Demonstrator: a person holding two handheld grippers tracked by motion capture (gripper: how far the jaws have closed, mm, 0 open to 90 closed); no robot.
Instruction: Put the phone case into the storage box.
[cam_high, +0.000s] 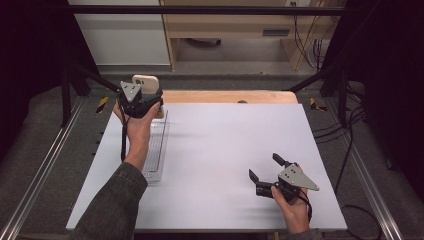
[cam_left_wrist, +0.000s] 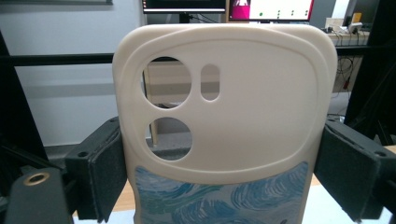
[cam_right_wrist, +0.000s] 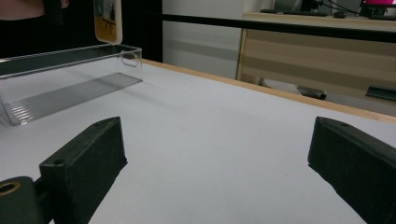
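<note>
Case (cam_left_wrist: 224, 130) sits clamped in my left claw (cam_high: 150, 102) above the tray (cam_high: 156, 150); right claw (cam_high: 264, 169) gapes; a loosened squeeze could drop it outside.

phone case (cam_left_wrist: 243, 121): matt cream plastic (painted swirls below) | tray (cam_right_wrist: 70, 88): clear ribbed plastic | table (cam_high: 225, 150): matt white

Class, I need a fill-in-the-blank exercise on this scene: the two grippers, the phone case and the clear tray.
1. The left gripper is shut on a cream phone ____.
2. The right gripper has its jaws ____, with nothing between them.
3. The phone case is held above the far end of a clear plastic ____.
4. The clear tray lies on a ____ table.

Missing words: case; open; tray; white
</note>
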